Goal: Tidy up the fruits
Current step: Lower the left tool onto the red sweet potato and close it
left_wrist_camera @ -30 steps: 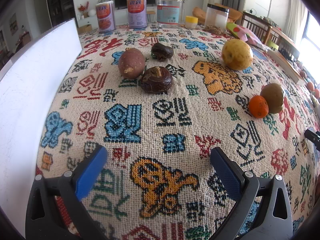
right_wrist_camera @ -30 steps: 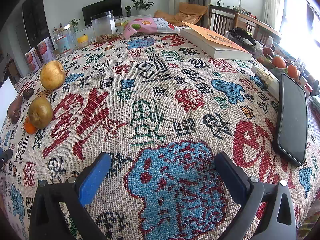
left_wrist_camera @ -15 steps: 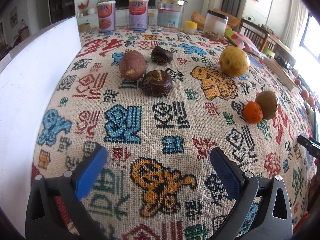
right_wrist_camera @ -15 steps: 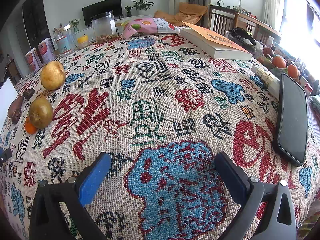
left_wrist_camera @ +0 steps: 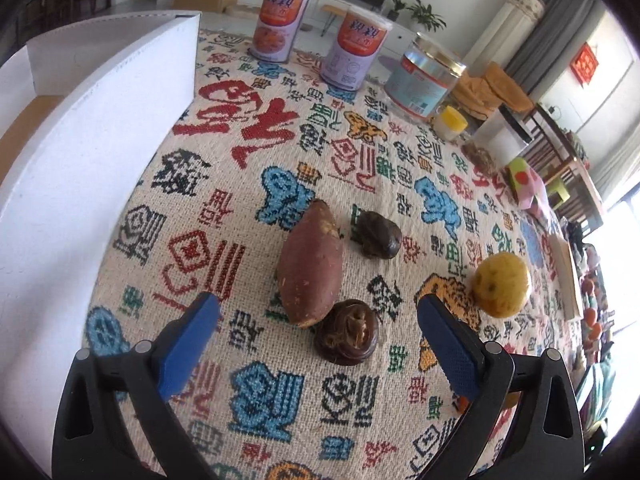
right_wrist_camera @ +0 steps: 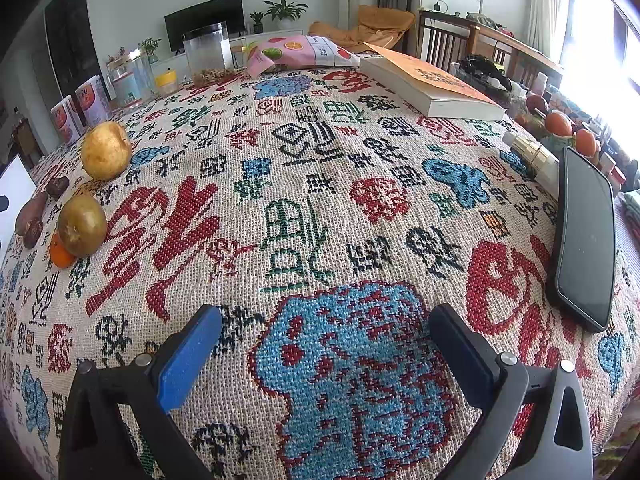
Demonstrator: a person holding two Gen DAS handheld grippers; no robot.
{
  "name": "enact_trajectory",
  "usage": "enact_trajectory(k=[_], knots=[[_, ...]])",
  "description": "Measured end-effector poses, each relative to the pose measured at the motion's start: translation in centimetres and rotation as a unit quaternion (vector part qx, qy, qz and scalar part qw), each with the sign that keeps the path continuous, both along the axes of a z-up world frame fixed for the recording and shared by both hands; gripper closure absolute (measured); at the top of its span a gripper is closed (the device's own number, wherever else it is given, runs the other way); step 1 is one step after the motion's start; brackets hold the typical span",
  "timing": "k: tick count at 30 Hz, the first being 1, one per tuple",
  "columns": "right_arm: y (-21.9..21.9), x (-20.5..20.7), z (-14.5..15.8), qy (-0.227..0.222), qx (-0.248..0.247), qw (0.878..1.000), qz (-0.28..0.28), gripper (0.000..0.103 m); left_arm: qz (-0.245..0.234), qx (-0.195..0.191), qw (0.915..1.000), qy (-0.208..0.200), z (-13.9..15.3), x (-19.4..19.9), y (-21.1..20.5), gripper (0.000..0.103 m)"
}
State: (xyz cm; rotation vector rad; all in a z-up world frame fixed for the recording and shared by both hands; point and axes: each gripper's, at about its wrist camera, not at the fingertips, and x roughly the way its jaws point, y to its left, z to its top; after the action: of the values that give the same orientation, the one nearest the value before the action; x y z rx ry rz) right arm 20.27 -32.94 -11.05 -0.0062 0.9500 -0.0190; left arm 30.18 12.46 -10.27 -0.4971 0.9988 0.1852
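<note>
Woven cloth covers the tabletop under my left hand-held gripper, whose jaws stand wide open and empty. Between them, at twelve o'clock, lies a sweet potato touching a dark brown wrinkled fruit, perhaps a passion fruit. A yellow fruit sits at two o'clock. My right hand-held gripper is open too, empty over bare cloth.

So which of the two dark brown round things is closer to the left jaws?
The wrinkled dark brown one touching the sweet potato's near tip; it sits almost between the open jaws. The other lies farther back, beside the sweet potato's far end.
</note>
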Motion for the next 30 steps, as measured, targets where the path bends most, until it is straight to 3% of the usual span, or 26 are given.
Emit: enact_trajectory(k=[1, 4, 8, 9, 10, 11, 16, 21, 30], knots=[[0.0, 0.0, 0.0, 0.0, 0.001, 1.0, 0.0, 0.0, -0.007, 0.004, 0.9998, 0.017, -0.5, 1.0, -0.1, 0.005], [0.1, 0.0, 0.0, -0.001, 0.002, 1.0, 0.0, 0.0, -0.025, 0.033, 0.9971, 0.064, -2.2, 2.6, -0.5, 0.024], [0.1, 0.0, 0.0, 0.0, 0.0, 1.0, 0.0, 0.0, -0.041, 0.058, 0.9955, 0.063, -2.7, 2.9, -1.0, 0.028], [0.1, 0.0, 0.0, 0.0, 0.0, 1.0, 0.001, 0.0, -0.045, 0.06, 0.9954, 0.059, -2.7, 2.9, -1.1, 0.034], [0.1, 0.0, 0.0, 0.0, 0.001, 1.0, 0.0, 0.0, -0.047, 0.069, 0.9948, 0.058, -2.6, 2.9, -1.2, 0.055], [0.1, 0.0, 0.0, 0.0, 0.001, 1.0, 0.0, 0.0, -0.053, 0.075, 0.9941, 0.058, -2.5, 3.0, -1.2, 0.062], [0.1, 0.0, 0.0, 0.0, 0.0, 1.0, 0.0, 0.0, -0.039, 0.075, 0.9955, 0.042, -2.0, 1.4, -0.4, 0.062], [0.1, 0.0, 0.0, 0.0, 0.0, 1.0, 0.001, 0.0, -0.024, 0.065, 0.9976, 0.004, 0.4, -3.4, 0.0, 0.062], [0.1, 0.0, -0.1, 0.0, 0.0, 1.0, 0.0, 0.0, -0.091, 0.082, 0.9924, 0.001, 1.6, -11.9, -3.1, 0.062]])
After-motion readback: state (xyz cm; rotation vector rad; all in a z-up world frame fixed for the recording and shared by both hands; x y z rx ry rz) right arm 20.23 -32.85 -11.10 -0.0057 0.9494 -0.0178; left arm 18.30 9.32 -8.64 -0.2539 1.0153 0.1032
